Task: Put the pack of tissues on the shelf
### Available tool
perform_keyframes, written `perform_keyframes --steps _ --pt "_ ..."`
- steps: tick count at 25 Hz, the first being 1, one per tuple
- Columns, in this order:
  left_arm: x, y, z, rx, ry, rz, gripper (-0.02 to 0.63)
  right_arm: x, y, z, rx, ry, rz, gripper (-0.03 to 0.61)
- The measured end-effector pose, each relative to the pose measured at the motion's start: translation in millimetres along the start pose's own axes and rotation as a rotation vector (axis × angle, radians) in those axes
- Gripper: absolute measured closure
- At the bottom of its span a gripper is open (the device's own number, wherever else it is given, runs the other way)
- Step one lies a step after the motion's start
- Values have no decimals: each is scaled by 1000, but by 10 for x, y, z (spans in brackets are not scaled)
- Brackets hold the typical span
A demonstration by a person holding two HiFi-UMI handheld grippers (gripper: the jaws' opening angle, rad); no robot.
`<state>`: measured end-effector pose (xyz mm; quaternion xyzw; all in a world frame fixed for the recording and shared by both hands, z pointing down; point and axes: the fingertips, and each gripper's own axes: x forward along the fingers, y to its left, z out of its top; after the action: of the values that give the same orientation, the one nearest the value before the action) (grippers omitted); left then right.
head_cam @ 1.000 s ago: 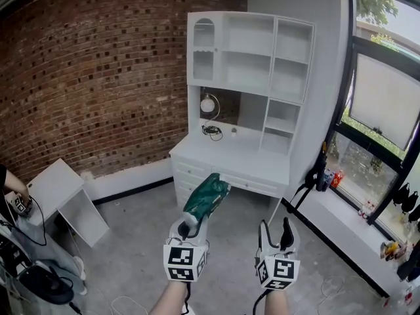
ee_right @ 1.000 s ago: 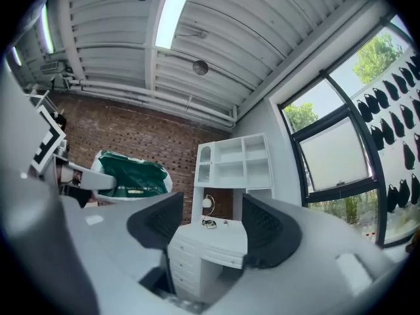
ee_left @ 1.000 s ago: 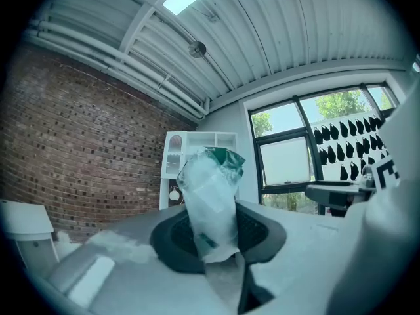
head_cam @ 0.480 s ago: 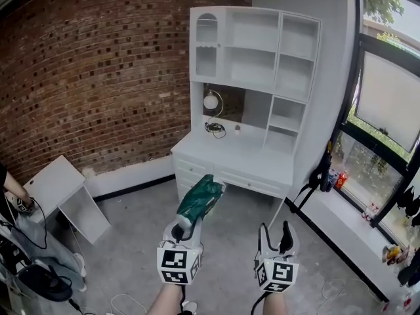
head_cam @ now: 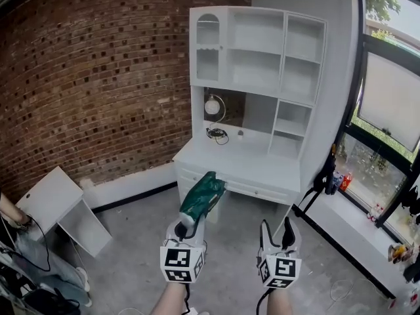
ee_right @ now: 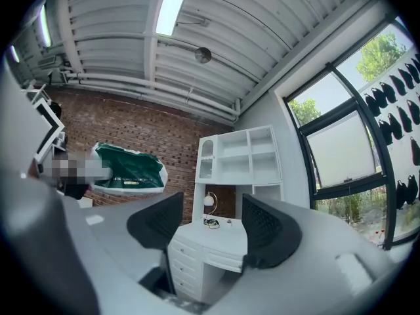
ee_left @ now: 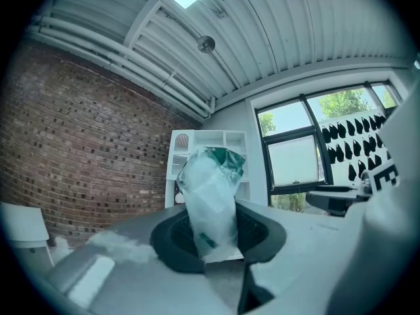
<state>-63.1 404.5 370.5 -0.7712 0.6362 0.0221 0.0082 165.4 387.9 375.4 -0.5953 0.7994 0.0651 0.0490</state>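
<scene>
A green and clear plastic pack of tissues [head_cam: 203,200] sticks out forward from my left gripper [head_cam: 186,228], whose jaws are shut on its near end. In the left gripper view the pack [ee_left: 211,199] stands up between the black pads. My right gripper [head_cam: 277,233] is open and holds nothing; its view shows the pack [ee_right: 128,170] off to the left. The white shelf unit [head_cam: 257,59] with open compartments stands on a white desk [head_cam: 239,167] ahead, against the grey wall. Both grippers are some way short of it, over the floor.
A brick wall [head_cam: 98,77] runs along the left. A small white table [head_cam: 58,205] lies tipped at the lower left, with cables and bags near it. Large windows [head_cam: 387,110] and a low sill with bottles [head_cam: 341,179] line the right. A lamp [head_cam: 212,107] sits on the desk.
The desk and shelf unit have grown slightly larger and shifted right and down in the head view, as both grippers moved toward them. The left gripper keeps its hold on the pack.
</scene>
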Motion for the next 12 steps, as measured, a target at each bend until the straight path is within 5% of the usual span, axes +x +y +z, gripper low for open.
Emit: perform_keyframes --steps 12 --pt "618 594 92 5 -37 -87 514 684 260 26 -26 -26 -75 305"
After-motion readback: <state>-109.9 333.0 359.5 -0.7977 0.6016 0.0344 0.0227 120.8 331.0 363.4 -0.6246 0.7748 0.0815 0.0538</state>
